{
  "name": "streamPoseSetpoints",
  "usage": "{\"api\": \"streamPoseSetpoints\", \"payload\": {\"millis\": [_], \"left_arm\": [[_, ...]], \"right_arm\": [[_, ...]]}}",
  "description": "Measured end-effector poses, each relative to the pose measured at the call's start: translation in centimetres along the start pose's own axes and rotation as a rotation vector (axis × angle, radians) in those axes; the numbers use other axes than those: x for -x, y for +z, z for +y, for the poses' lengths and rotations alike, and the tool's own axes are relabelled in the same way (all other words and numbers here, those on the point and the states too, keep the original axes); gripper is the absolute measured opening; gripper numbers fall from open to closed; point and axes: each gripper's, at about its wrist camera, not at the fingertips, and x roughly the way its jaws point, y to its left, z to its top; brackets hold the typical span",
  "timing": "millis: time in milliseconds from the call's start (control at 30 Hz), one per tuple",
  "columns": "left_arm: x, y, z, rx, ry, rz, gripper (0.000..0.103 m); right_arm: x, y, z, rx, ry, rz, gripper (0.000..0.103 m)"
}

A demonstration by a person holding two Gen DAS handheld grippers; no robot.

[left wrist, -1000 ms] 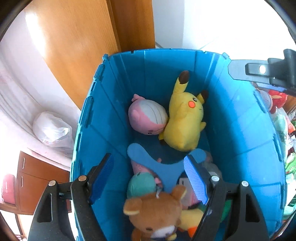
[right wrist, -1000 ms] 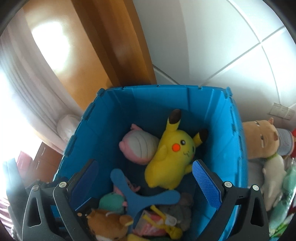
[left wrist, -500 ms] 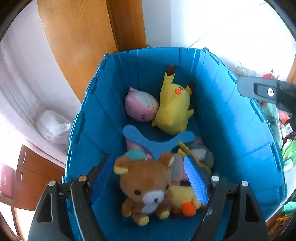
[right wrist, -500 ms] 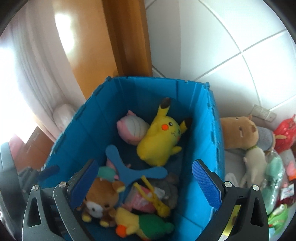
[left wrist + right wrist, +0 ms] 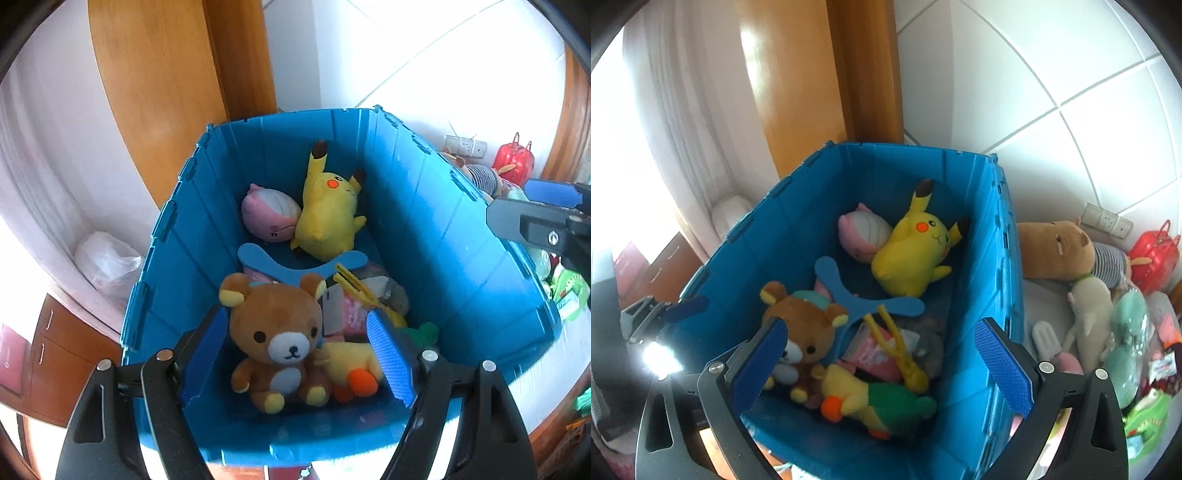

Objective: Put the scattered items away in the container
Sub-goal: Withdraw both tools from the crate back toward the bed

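The deep blue ribbed plastic crate (image 5: 461, 258) stands against the white tiled wall and already holds a brown teddy bear with a cream muzzle (image 5: 277, 332), a yellow mouse plush with black-tipped ears (image 5: 912, 254), a pink shell-shaped plush (image 5: 269, 214) and a flat blue foam boomerang (image 5: 864, 295). Outside it, to the right, a heap remains — a tan capybara plush (image 5: 1056, 247) and a white rabbit plush (image 5: 1089, 306) among others.

The left gripper (image 5: 295, 354) and right gripper (image 5: 882, 365) hover above the crate, jaws spread wide, carrying nothing.

Judgement: collection from the heap appears due. Take one soft toy at its body, clamp firmly, and carry it clear over the rim before letting go.
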Motion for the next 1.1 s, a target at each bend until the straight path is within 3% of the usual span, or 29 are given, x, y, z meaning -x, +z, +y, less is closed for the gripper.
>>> {"api": "streamPoseSetpoints", "payload": {"millis": [367, 633, 1100], "left_arm": [[3.3, -3.5, -1.2, -0.013, -0.042, -0.086, 0.078], [4.5, -6.4, -2.5, -0.036, -0.025, -0.141, 0.078], [6.4, -10.2, -7.0, 0.078, -0.005, -0.150, 0.078]], "right_arm": [[3.6, -5.3, 1.5, 0.008, -0.008, -0.074, 0.103], [5.3, -9.5, 0.8, -0.022, -0.037, -0.091, 0.103], [8.9, -15.8, -1.8, -0.008, -0.044, -0.090, 0.103]]}}
